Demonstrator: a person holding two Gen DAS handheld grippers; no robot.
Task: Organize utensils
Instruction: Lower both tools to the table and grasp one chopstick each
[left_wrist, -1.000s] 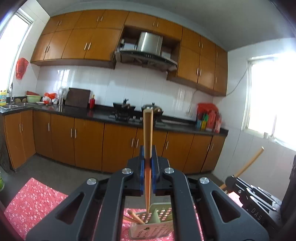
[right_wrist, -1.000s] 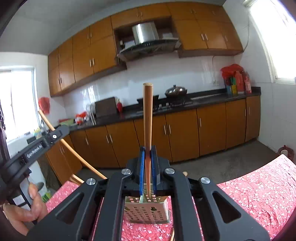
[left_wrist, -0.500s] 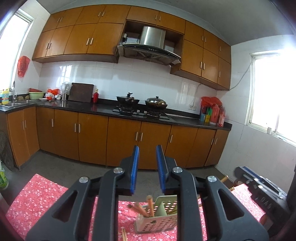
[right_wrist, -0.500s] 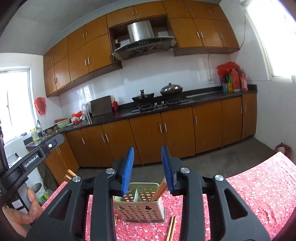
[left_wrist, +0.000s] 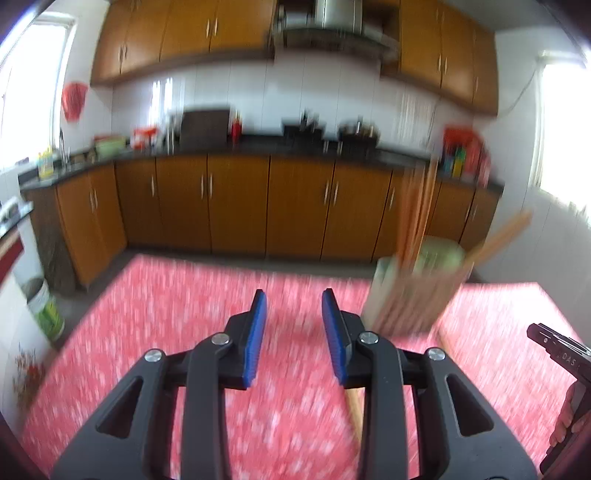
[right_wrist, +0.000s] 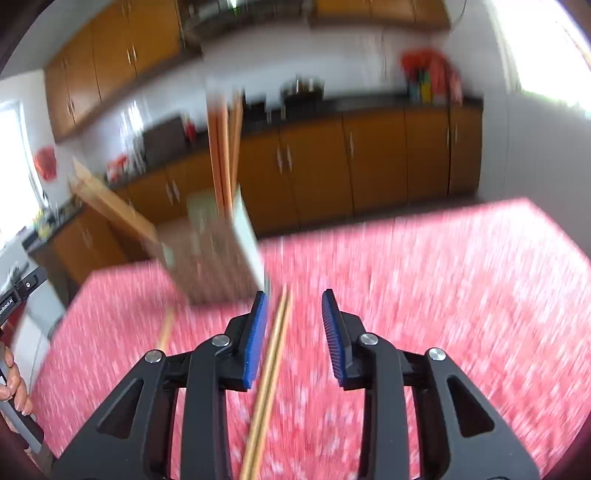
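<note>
- Both views are heavily motion-blurred, so fine detail is uncertain
- The left gripper (left_wrist: 290, 325) sits at lower centre of its view with its blue pads spread wide and nothing between them
- The right gripper (right_wrist: 293, 325) is likewise spread wide at lower centre of its view and grips nothing; a pair of chopsticks on the cloth (right_wrist: 271, 373) runs up between its pads, lying on the red tablecloth (right_wrist: 443, 295) rather than held
- The utensil holder (left_wrist: 413, 291) stands at right of centre in the left view, and left of centre in the right view, with several chopsticks in the holder (left_wrist: 417, 214) rising from it, one leaning out to the side
- Judged done: a good share of the chopsticks are already stowed upright
- Judged left: the pair under the right gripper, another single chopstick (right_wrist: 166, 330) on the cloth at lower left of the right view, and a stick (left_wrist: 354, 410) partly hidden under the left gripper's right finger
- Whether more loose utensils lie out of frame cannot be told
</note>
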